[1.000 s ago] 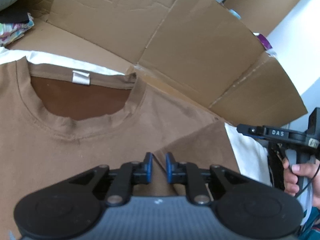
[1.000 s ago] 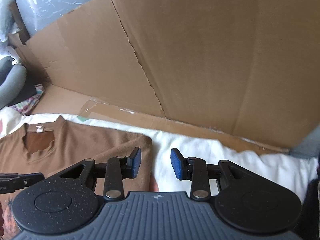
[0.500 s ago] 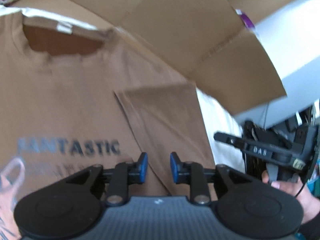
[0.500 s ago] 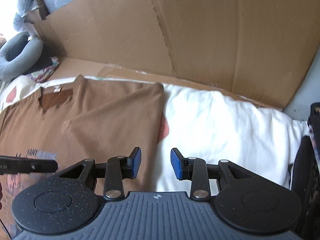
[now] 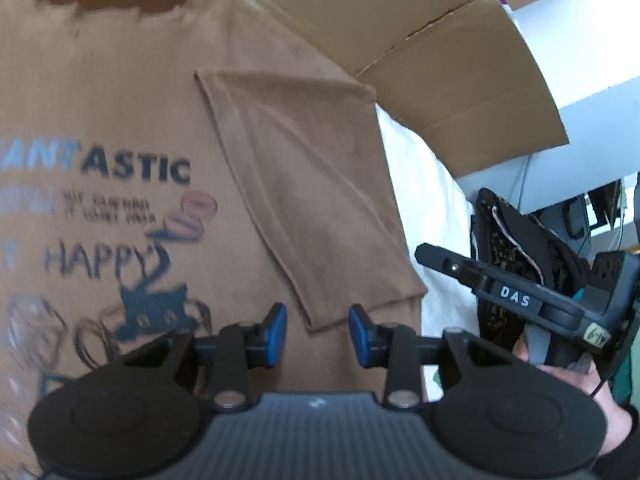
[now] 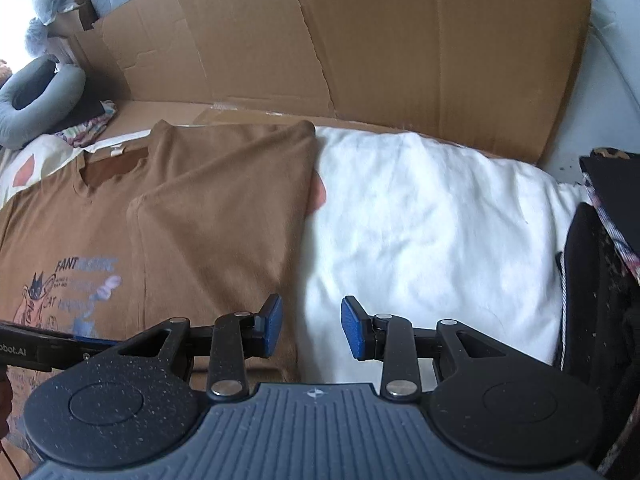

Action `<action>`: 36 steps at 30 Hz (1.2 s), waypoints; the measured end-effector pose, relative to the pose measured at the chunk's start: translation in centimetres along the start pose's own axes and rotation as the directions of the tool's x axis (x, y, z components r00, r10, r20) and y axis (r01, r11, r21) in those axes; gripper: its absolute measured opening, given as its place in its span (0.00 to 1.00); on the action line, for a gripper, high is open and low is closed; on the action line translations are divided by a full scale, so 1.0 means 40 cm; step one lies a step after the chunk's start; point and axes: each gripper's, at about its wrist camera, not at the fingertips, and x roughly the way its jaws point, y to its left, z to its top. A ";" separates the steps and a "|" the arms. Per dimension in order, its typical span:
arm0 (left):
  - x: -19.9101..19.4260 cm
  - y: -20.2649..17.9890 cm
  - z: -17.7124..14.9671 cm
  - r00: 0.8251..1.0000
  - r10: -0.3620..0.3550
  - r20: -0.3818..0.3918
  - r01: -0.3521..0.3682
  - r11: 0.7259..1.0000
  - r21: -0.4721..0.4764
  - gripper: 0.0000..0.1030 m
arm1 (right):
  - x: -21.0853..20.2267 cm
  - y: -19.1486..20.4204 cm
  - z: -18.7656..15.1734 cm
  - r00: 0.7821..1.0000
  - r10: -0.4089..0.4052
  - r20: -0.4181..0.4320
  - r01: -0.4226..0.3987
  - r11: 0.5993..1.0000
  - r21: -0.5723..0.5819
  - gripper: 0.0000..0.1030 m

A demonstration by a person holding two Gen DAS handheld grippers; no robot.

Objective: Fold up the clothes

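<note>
- Cardboard [image 6: 360, 40] stands well beyond both tongs.
- White bedding [image 6: 420, 220] lies under the right tongs [image 6: 311, 330], partly parted, empty.
- Brown T-shirt [image 5: 120, 100], sleeve [image 5: 304, 200] folded inward, lies below the left tongs [image 5: 318, 332], opening, nothing between them.

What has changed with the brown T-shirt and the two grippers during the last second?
The left hand-held gripper has let go of the folded-in sleeve and drawn back down the brown T-shirt; its jaws are opening, with nothing between them. The right hand-held gripper has also drawn back, open as before. The sleeve stays folded over the shirt.
</note>
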 end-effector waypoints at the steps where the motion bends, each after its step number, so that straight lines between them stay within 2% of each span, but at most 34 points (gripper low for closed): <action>1: 0.003 0.000 -0.003 1.000 -0.002 0.007 0.002 1.000 -0.004 0.30 | -0.001 -0.001 -0.003 1.000 0.000 0.000 0.000 1.000 -0.001 0.38; 2: 0.006 0.001 -0.005 1.000 -0.004 0.011 0.004 1.000 -0.011 0.18 | -0.003 -0.001 -0.005 1.000 0.000 0.001 0.000 1.000 -0.004 0.38; 4: 0.007 0.005 -0.005 1.000 -0.006 0.013 0.007 1.000 -0.026 0.06 | -0.005 0.001 -0.007 1.000 0.003 0.006 -0.003 1.000 -0.009 0.38; 6: -0.006 0.000 -0.002 1.000 -0.007 0.022 0.007 1.000 -0.020 0.04 | -0.006 0.004 -0.006 1.000 0.006 0.013 -0.006 1.000 -0.014 0.38; 15: -0.074 -0.048 0.011 0.998 -0.003 0.059 0.001 0.999 0.036 0.03 | -0.005 0.022 0.004 0.999 0.016 0.029 -0.015 0.999 -0.036 0.38; 24: -0.108 -0.111 0.009 0.994 0.015 0.108 -0.032 0.988 0.151 0.03 | 0.024 0.033 -0.005 1.000 0.009 -0.002 -0.009 0.999 -0.051 0.38; 33: -0.117 -0.125 0.024 0.994 0.019 0.112 -0.039 0.984 0.175 0.02 | 0.053 0.032 -0.017 0.999 -0.015 -0.032 0.013 0.998 -0.064 0.38; 36: -0.112 -0.112 0.033 0.993 0.055 0.109 -0.072 0.985 0.157 0.03 | 0.047 0.035 -0.015 0.999 -0.021 -0.029 0.019 0.997 -0.073 0.38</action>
